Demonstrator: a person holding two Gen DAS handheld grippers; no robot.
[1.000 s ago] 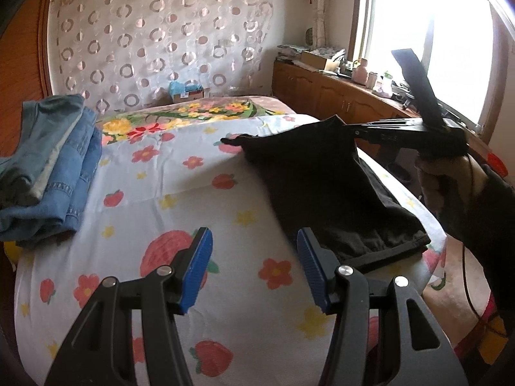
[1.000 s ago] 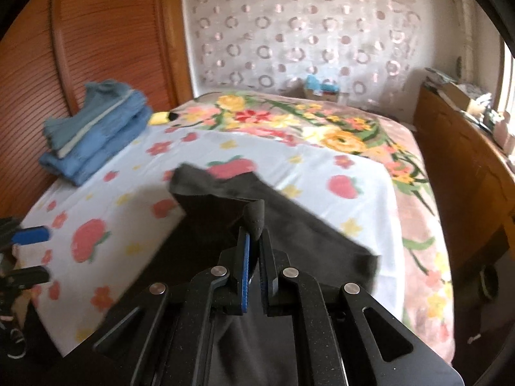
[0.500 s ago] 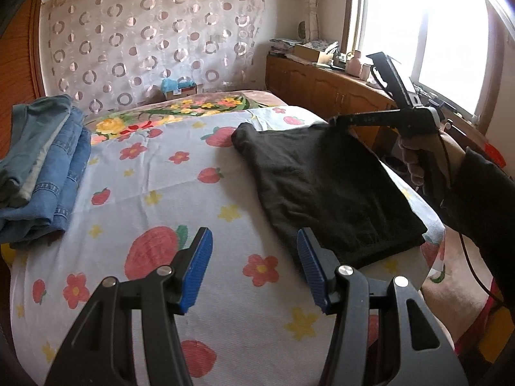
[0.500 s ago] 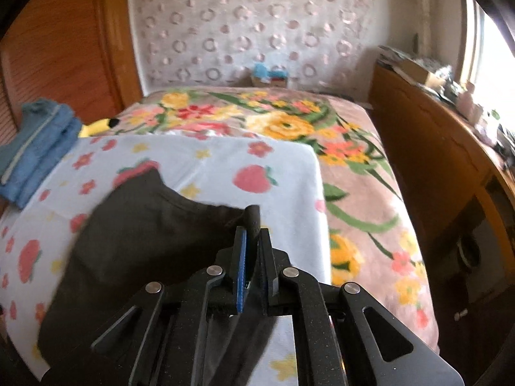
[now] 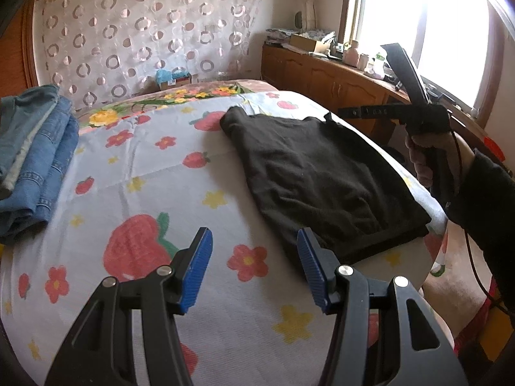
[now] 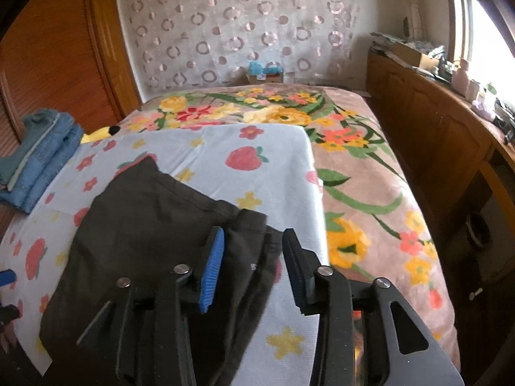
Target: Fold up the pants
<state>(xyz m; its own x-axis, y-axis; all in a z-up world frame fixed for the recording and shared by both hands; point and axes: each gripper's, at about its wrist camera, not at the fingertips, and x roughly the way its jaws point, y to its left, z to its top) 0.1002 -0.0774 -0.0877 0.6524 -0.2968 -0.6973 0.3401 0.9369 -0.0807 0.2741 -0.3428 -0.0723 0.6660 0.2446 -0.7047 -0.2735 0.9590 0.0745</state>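
Pants: we have the black pants (image 5: 325, 177) folded into a flat stack on the strawberry sheet (image 5: 145, 193), at its window-side edge, so the last fold lands square and the rest of the sheet is free.
Right gripper: our right gripper (image 6: 254, 257) is letting go; its jaws are opening over the pants' far corner, cloth lies under the gap, and the blue pad (image 6: 212, 267) no longer presses on it. We judge this is the release after laying the fold down.
Left gripper: our left gripper (image 5: 254, 267) hangs released and empty above the sheet, just beside the pants' near edge, jaws about half apart, kept clear so it does not drag the stack.
Jeans: folded jeans (image 5: 29, 157) sit at the sheet's opposite side, well apart from the pants; we take them for a pile of done work.
Right hand: from the left view we see the hand (image 5: 428, 157) gripping the right tool's handle beyond the pants, dark sleeve (image 5: 486, 199) below it.
Hidden: the right tool's body covers the near part of the pants in its own view, so we cannot tell how neat that edge is.
Cut off: the pants' layers show only at the near hem; how many folds lie beneath we cannot tell.
Hard to make out: the window (image 5: 434, 32) is blown out, and the clutter on the cabinet (image 5: 338, 80) is too small to name.
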